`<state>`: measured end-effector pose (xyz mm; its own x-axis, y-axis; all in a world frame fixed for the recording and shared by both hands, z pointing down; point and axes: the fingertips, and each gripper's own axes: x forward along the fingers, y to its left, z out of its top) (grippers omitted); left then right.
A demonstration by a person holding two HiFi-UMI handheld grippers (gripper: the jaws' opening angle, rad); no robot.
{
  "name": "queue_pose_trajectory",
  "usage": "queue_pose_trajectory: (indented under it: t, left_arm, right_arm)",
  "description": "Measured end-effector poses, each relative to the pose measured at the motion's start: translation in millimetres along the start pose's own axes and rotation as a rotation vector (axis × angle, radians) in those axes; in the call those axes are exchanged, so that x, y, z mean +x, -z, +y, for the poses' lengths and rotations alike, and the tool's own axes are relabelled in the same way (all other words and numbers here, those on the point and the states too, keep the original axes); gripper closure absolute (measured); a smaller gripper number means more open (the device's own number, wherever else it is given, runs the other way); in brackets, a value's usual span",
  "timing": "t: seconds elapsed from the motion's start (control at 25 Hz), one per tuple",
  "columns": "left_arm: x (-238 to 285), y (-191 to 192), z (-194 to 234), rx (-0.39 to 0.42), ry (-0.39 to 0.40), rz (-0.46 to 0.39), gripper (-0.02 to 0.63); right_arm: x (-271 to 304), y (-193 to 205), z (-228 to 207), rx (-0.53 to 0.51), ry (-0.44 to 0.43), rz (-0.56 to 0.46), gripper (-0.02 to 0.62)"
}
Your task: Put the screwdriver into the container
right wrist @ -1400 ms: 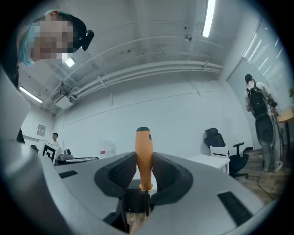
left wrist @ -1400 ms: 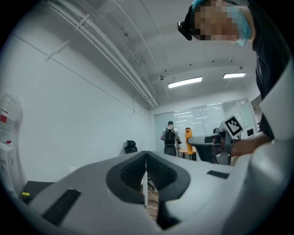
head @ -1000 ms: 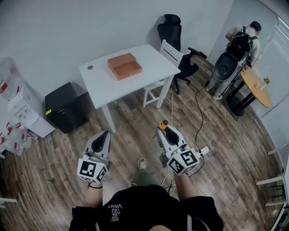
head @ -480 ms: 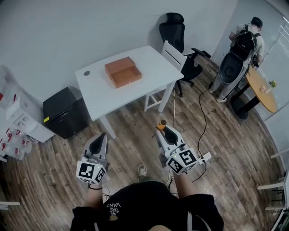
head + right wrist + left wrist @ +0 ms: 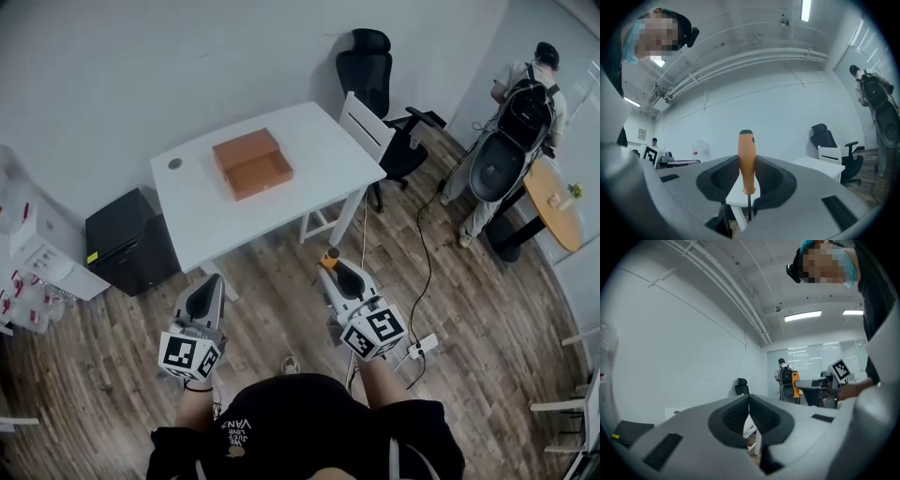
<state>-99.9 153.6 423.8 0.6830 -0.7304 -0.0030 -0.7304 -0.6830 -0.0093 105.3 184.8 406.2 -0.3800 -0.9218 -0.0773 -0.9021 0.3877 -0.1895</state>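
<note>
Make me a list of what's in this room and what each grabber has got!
right gripper: shut on the screwdriver, orange handle up
left gripper: jaws together, nothing in them
container: orange, open, on the white table
screwdriver in container: not yet; it is held over the wooden floor, short of the table
also there: white chair, black office chair, another person by a round table

Materials: the screwdriver [image 5: 746, 159] has a smooth, faintly glossy orange plastic handle and a dark metal shaft; container [image 5: 251, 164] matt orange-brown; surface [image 5: 319, 159] smooth matt white; floor [image 5: 281, 309] grained wood planks; right tool [image 5: 746, 178] and left tool [image 5: 749, 416] matt grey plastic, ribbed black pads.
</note>
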Motion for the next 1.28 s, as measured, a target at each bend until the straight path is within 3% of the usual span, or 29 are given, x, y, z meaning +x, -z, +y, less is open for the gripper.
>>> queue_pose_trajectory:
  t: [0.72, 1.28]
  left_arm:
    - [74, 8, 41, -0.001, -0.028, 0.022, 0.592]
    - [157, 2, 126, -0.012, 0.027, 0.015, 0.592]
  right_arm:
    - [78, 12, -53, 0.016, -0.05, 0.04, 0.482]
    - [180, 0, -87, -0.002, 0.005, 0.034, 0.482]
